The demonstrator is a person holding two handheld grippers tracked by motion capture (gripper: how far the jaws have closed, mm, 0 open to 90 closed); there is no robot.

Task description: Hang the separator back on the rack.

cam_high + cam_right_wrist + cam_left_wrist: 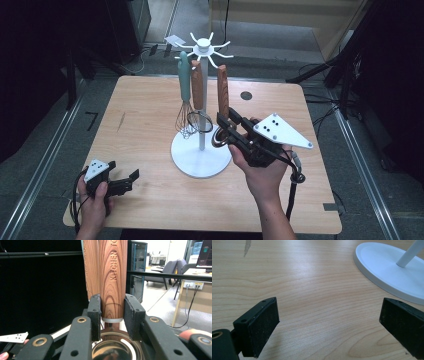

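Observation:
A white utensil stand [200,159] with hook arms at its top [203,47] stands mid-table. From it hang a teal-handled whisk [184,80] and a wooden-handled utensil [197,87]. My right gripper [223,125] is shut on a second wooden handle [222,92] just above its metal bowl [218,139]. In the right gripper view the jaws [112,307] press both sides of that handle [112,277], with the shiny bowl [112,350] below them. My left gripper [125,181] rests open at the table's front left, nothing between its jaws [329,322]. The stand's base [387,265] lies ahead to its right.
The wooden table [145,100] has a dark round hole [246,95] at the back right and a dark streak [121,121] at the left. Dark equipment and cables surround the table. A desk and office chairs [172,270] stand farther off.

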